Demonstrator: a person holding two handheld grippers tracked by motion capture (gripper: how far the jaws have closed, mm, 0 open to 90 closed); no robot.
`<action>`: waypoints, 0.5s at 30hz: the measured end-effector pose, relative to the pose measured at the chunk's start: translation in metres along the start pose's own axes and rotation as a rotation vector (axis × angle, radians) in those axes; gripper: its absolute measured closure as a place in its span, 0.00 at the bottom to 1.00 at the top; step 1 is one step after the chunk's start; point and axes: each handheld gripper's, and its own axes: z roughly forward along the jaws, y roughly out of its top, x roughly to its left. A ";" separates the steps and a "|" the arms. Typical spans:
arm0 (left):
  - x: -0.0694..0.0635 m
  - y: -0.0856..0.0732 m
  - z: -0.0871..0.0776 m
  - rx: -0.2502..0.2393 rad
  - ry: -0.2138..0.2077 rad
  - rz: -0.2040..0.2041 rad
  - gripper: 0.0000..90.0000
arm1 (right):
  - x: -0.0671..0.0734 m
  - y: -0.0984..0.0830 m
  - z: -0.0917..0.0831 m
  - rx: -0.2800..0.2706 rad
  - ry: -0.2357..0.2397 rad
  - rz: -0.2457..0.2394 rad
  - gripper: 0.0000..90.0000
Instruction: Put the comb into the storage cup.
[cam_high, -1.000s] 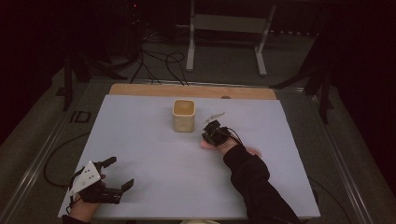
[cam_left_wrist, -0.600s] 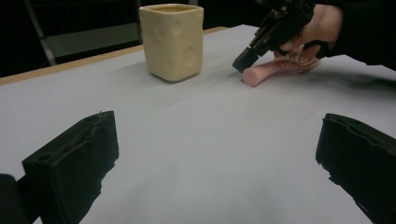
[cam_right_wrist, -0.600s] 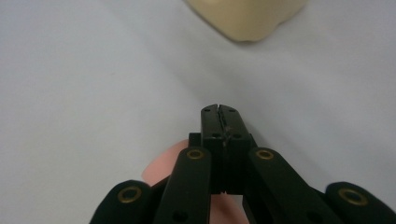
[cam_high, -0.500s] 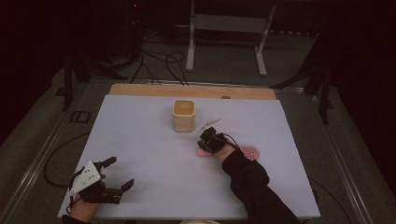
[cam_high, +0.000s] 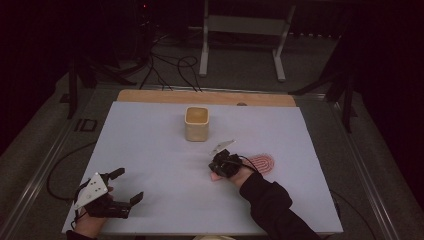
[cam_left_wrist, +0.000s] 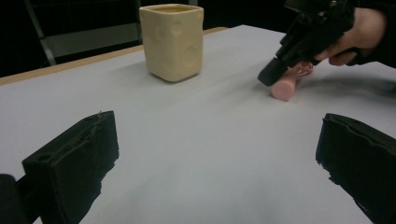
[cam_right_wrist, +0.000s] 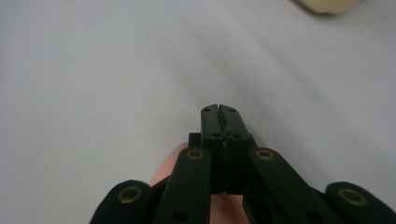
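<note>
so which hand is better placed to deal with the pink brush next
Right. The right gripper, jaws shut, sits right over the pink brush's handle, near the cup. The left gripper is open at the table's near left corner, well away.

The cream square ceramic-looking cup (cam_left_wrist: 173, 41) has a smooth, dimpled, faintly glossy surface. The pink plastic-looking brush handle (cam_left_wrist: 286, 87) looks smooth and matt.

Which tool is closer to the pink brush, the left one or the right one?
The right. The right tool sits right over the pink brush, its jaws shut above the handle. The left tool is far off near the table's front left corner, jaws open.
</note>
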 end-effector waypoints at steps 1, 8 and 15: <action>0.000 0.000 0.000 0.001 0.001 0.001 0.00 | 0.003 -0.001 -0.001 0.001 0.007 -0.003 1.00; 0.000 0.000 0.000 -0.002 0.001 -0.001 0.00 | 0.021 -0.013 -0.010 0.019 0.035 -0.043 1.00; 0.000 0.000 0.000 -0.001 0.001 -0.002 0.00 | 0.033 -0.028 -0.021 0.031 0.050 -0.084 1.00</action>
